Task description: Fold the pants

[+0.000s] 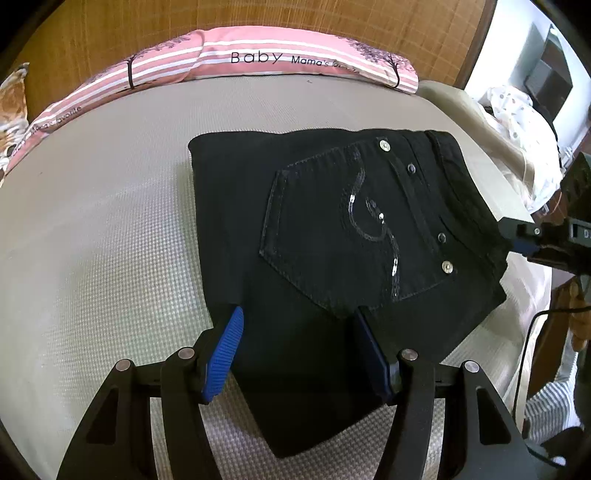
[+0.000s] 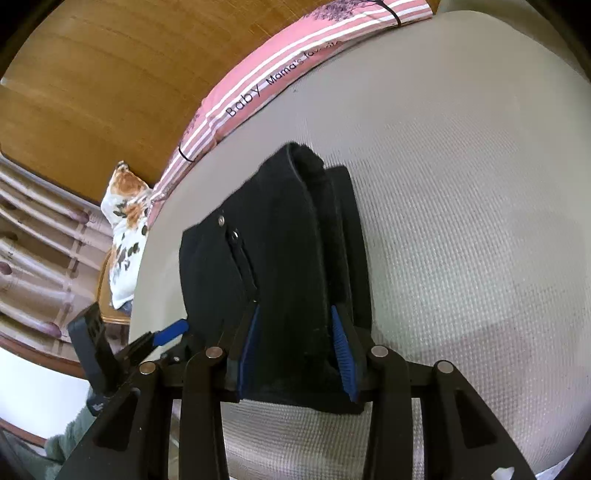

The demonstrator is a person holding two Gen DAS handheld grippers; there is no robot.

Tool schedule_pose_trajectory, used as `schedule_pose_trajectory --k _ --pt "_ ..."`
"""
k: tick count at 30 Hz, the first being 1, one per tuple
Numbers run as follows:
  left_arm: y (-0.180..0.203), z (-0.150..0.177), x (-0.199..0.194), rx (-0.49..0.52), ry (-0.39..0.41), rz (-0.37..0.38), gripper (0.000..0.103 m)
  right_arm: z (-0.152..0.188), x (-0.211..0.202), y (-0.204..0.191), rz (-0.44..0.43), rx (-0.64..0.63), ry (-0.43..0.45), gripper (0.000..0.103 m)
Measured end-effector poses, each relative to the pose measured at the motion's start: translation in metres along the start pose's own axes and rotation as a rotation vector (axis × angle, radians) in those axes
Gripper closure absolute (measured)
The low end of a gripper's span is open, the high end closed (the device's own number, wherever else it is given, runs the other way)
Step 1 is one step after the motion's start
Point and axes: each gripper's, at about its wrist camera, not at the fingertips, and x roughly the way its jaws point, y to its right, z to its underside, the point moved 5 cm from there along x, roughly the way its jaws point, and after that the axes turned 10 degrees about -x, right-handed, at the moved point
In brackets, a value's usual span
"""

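Note:
Black pants (image 1: 332, 221) lie folded into a compact rectangle on the grey mattress (image 1: 110, 221), back pocket with sequin swirl facing up. My left gripper (image 1: 297, 350) hovers open over their near edge, blue pads spread wide and the cloth lying flat below. In the right wrist view the pants (image 2: 288, 240) show their stacked waistband side. My right gripper (image 2: 297, 349) straddles that edge with its jaws parted, the fabric between the pads but not pinched. It also shows at the pants' right side (image 1: 517, 240). The left gripper's blue finger (image 2: 170, 334) peeks in at the left.
A pink striped pillow (image 1: 258, 62) runs along the wooden headboard (image 1: 258, 18). A floral cushion (image 2: 125, 221) lies at the mattress (image 2: 461, 221) corner. A beige cover and white spotted cloth (image 1: 517, 110) sit off the right side, with a black cable (image 1: 524, 332).

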Motion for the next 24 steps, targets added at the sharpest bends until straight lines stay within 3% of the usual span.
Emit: schedule_pose_trajectory --k 4,7,14,19,24 --pt "0.002 0.003 0.000 0.013 0.004 -0.035 0.041 0.001 0.002 0.004 0.050 0.012 0.004 0.085" --pt "0.003 0.003 -0.002 0.017 0.005 -0.053 0.041 0.001 -0.010 0.000 0.060 0.009 0.035 0.091" --pt "-0.001 0.004 -0.013 0.012 0.008 -0.088 0.041 0.015 -0.032 -0.014 0.103 -0.026 0.057 0.092" --pt "0.000 0.016 -0.005 0.090 -0.042 -0.162 0.041 0.027 -0.008 0.000 0.177 -0.029 -0.020 0.092" --pt "-0.003 0.016 -0.003 0.074 -0.040 -0.156 0.040 0.027 -0.007 0.001 0.182 -0.028 -0.022 0.092"
